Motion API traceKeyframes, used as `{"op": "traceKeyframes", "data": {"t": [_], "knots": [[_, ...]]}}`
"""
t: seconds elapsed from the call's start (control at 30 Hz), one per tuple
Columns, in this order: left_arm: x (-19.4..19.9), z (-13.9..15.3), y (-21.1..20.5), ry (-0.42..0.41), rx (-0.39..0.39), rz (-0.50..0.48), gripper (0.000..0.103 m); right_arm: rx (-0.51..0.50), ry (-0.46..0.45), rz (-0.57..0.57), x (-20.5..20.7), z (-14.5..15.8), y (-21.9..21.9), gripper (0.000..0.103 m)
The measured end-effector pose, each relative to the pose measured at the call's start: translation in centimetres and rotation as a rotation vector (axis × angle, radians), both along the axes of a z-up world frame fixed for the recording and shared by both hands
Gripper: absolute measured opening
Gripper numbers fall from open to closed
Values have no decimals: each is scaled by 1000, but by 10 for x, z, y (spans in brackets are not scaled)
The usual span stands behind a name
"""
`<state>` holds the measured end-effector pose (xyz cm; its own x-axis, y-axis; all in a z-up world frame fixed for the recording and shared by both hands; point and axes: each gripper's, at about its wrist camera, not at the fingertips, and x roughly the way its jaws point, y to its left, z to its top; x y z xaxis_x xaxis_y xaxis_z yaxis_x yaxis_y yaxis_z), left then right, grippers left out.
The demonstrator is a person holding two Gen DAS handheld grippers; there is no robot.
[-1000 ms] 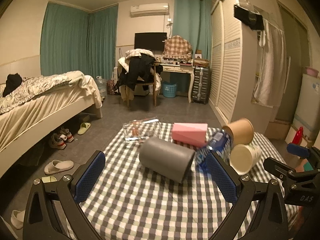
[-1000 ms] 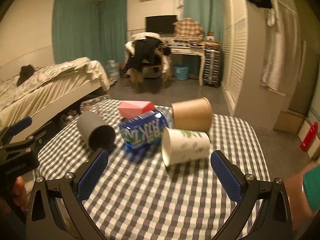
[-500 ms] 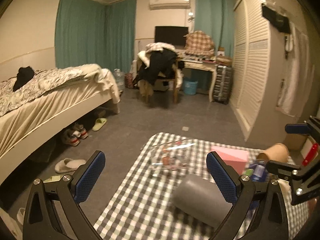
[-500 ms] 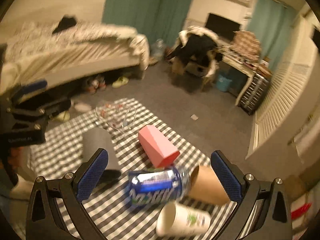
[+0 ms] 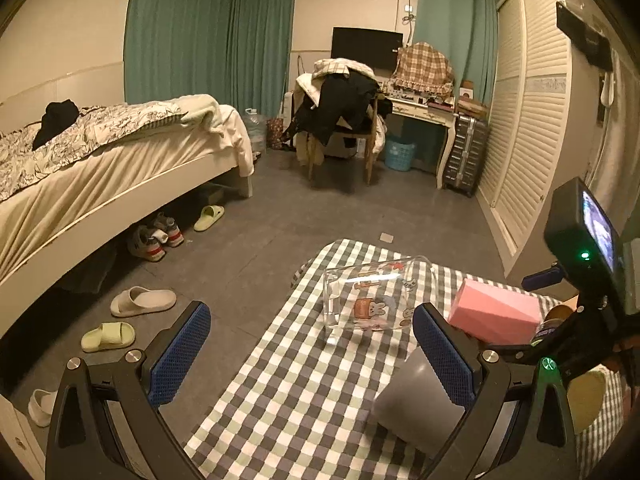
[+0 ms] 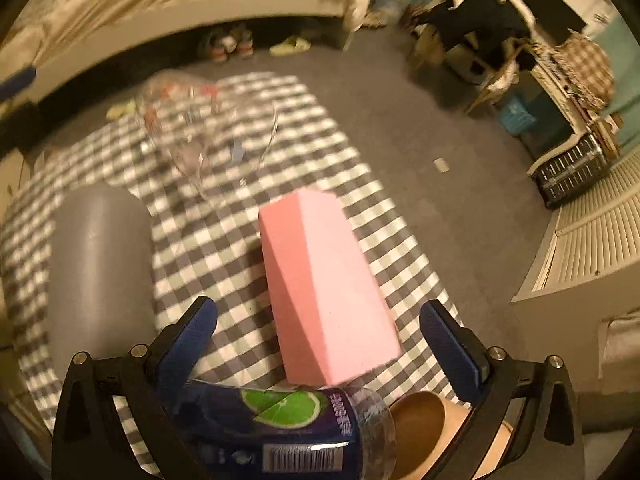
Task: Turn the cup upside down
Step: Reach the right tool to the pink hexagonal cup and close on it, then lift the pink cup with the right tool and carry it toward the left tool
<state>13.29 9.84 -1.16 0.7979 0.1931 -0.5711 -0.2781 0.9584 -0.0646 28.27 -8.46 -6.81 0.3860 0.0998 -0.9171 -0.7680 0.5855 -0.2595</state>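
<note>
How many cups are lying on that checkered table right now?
4 that I can see: a clear glass cup at the far end, a grey cup on the left, a pink cup in the middle, and a brown paper cup nearest. Others may be hidden.

The bottle point(image 6: 280, 432) wears a lime picture, a barcode and white characters too blurred to read; nothing else carries legible writing.
</note>
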Motion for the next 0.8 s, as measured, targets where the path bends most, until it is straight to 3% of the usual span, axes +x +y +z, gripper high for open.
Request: {"op": "traceKeyframes", "data": {"t": [0.2,0.27,0.33,0.4,0.63,0.8], "knots": [[0,-1,-4,4,17,-16,103,-50,31,-2,13,-21,4,88],[-1,-2,-7,6,24,-18,103,-67,11,-21,17,-25,5,79],[-2,-2,-10,7,33,-20,103,-56,3,-51,22,-22,1,70],[-3,-2,-11,8,41,-24,103,-12,16,-76,24,-17,-3,69],[-12,-4,-22,-6,57,-48,103,12,-87,-163,7,31,-2,62],[-25,2,-20,-30,29,-60,103,35,-159,-210,-36,82,-6,61]]}}
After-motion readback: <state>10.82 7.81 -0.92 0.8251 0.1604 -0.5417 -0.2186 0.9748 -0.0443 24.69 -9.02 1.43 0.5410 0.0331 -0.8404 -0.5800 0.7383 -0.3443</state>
